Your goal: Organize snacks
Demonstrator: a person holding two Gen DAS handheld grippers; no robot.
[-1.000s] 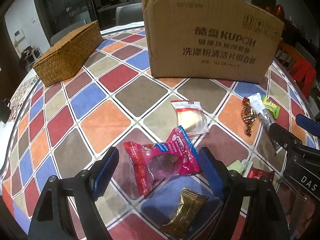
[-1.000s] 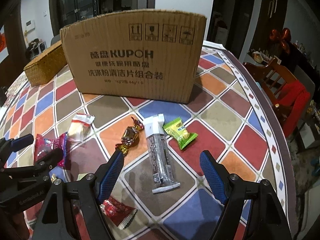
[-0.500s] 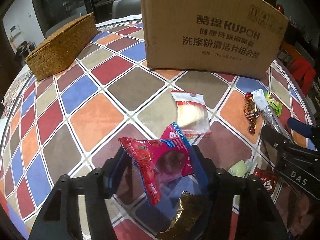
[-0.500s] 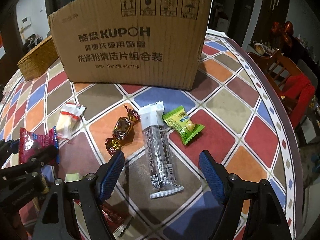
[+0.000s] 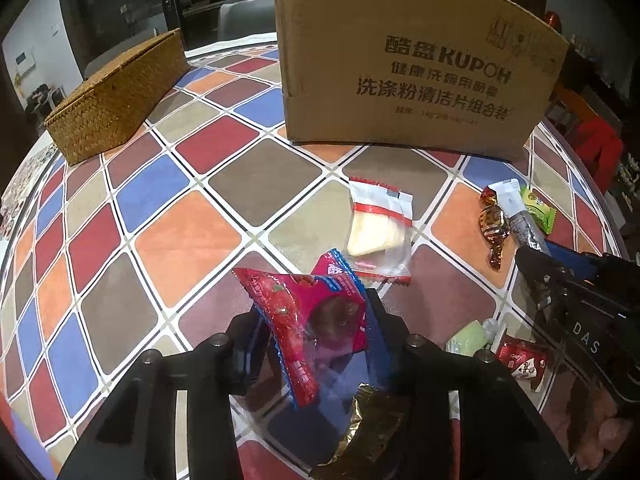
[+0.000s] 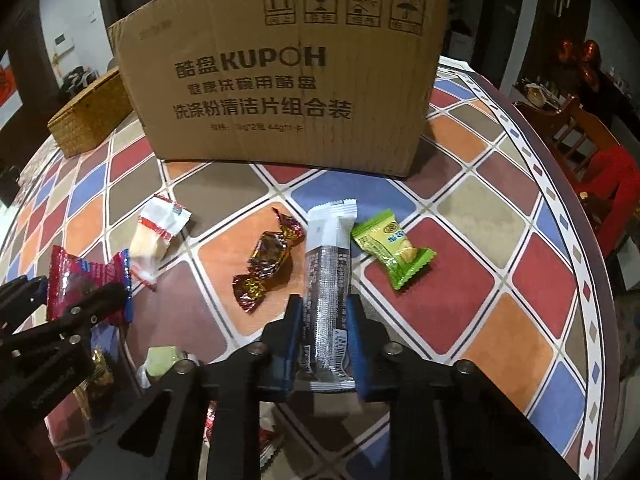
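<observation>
Two views, each with your tongs on a snack:

Left wrist view
- Left tongs (image 5: 316, 332): closing, with the red-and-blue crinkled plastic snack packet (image 5: 308, 320) between them, pads against its sides.
- Packet's place: raised at the tong tips, tilted, above the checkered multicolour worktop (image 5: 188, 236).
- Under the tongs: a gold foil sweet (image 5: 368, 428) lies on the worktop.
- Just beyond: a clear-and-white wrapped pale wafer (image 5: 378, 228), flat on the worktop.
- Far side: a brown cardboard box printed KUPOH (image 5: 416, 64) stands upright; a woven straw box (image 5: 116, 96) sits well to its left.
- Right edge: your right tongs (image 5: 536, 248) reach in beside a brown twisted foil candy (image 5: 493, 226).

Right wrist view
- Right tongs (image 6: 322, 320): clamped together on the lower half of a long grey-and-white wrapped bar (image 6: 328, 276).
- Bar's place: pointing away toward the cardboard box (image 6: 280, 72), between the brown twisted candy (image 6: 266, 260) and a green sachet (image 6: 390, 248).
- Left edge: your left tongs (image 6: 80, 300) with the red packet (image 6: 84, 280).
</observation>
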